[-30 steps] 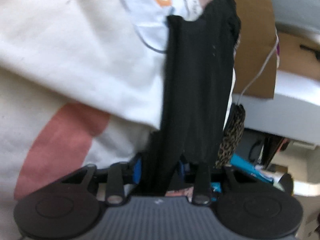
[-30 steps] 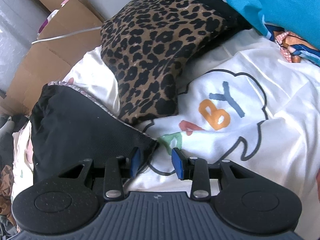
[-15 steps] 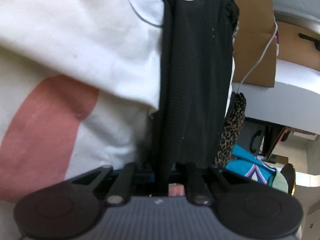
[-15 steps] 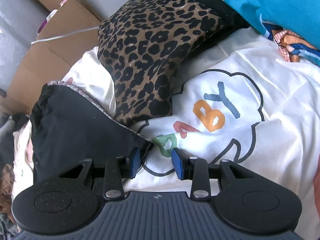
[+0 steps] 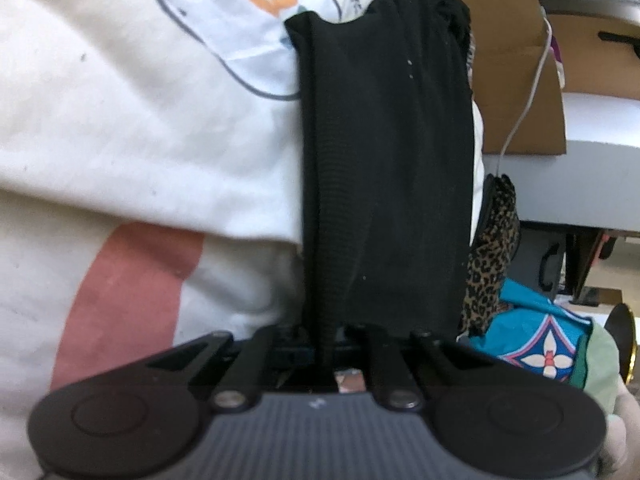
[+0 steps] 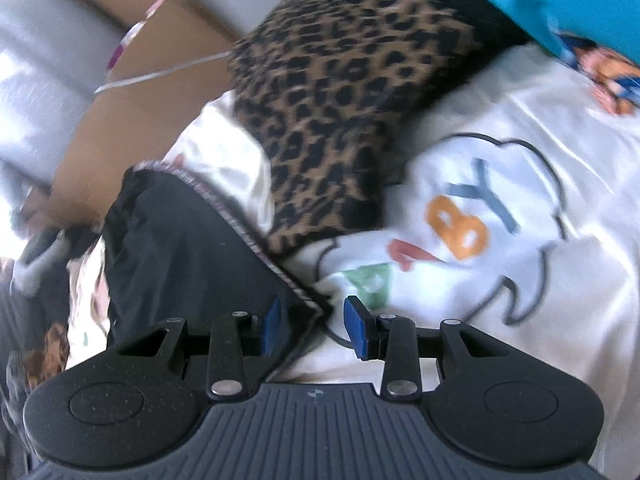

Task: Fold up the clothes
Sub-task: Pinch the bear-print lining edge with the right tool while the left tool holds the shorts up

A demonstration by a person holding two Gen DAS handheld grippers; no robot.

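A black ribbed garment (image 5: 384,160) hangs stretched away from my left gripper (image 5: 326,344), which is shut on its near edge, the jaws still tightening. It lies over a white printed T-shirt (image 5: 140,120). In the right wrist view the same black garment (image 6: 180,248) lies at lower left, with a corner reaching between the blue pads (image 6: 272,324) of my right gripper (image 6: 314,326). That gripper stands open, and its pads do not press on the cloth. The white T-shirt (image 6: 500,280) with coloured letters spreads out to the right.
A leopard-print garment (image 6: 340,100) lies on the T-shirt beyond the black one. Teal clothing (image 6: 540,0) is piled at the top right. A cardboard box (image 6: 160,100) with a white cable (image 5: 524,108) stands past the edge of the pile.
My left gripper's jaws closed on the black garment and lifted it a little, pulling it taut. The right gripper stayed open over the garment's corner, and its view tilted and blurred.
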